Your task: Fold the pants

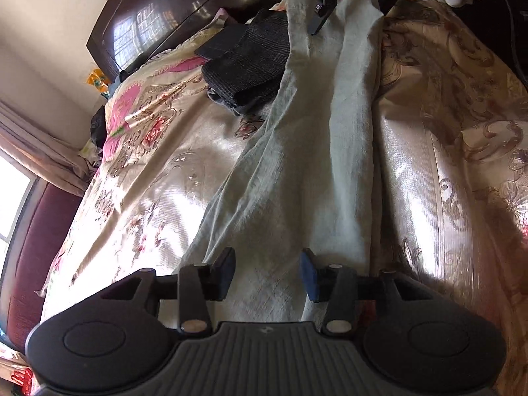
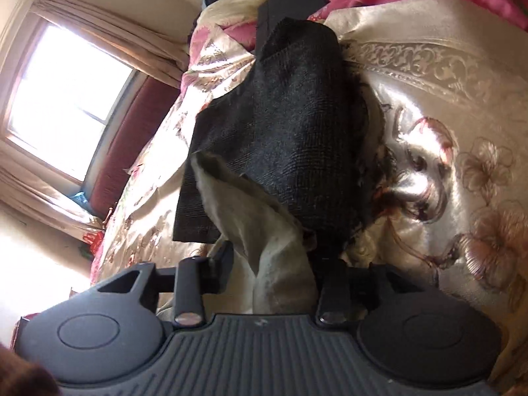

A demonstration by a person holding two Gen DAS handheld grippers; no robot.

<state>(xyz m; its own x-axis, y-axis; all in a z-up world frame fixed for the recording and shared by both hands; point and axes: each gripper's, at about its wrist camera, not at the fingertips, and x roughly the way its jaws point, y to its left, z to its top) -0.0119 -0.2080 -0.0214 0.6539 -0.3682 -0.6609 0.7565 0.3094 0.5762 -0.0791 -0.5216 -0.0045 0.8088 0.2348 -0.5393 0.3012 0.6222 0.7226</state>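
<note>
Working with pale grey-green pants (image 1: 313,165), spread lengthwise down a bed (image 1: 445,171) under a glossy floral cover, one end close in front of the left tongs (image 1: 267,270) and the other far up by the right tongs (image 1: 316,16). Looks like thin, light, limp cloth: likely to sag, crease and drag on itself rather than hold a shape, and probably to slide easily on that slick cover. Best pinched at the edges or corners of each end, both layers together, and kept taut between the two hands while carrying one end over. Left tongs standing part open over the near end, gripping nothing, cloth lying flat beneath the gap. Right tongs also part open in their own view, a raised bunch of the pale cloth between the fingers, with no firm pinch to be seen. No containers in view; only a dark folded garment (image 1: 244,62) lying just beside the pants.
</note>
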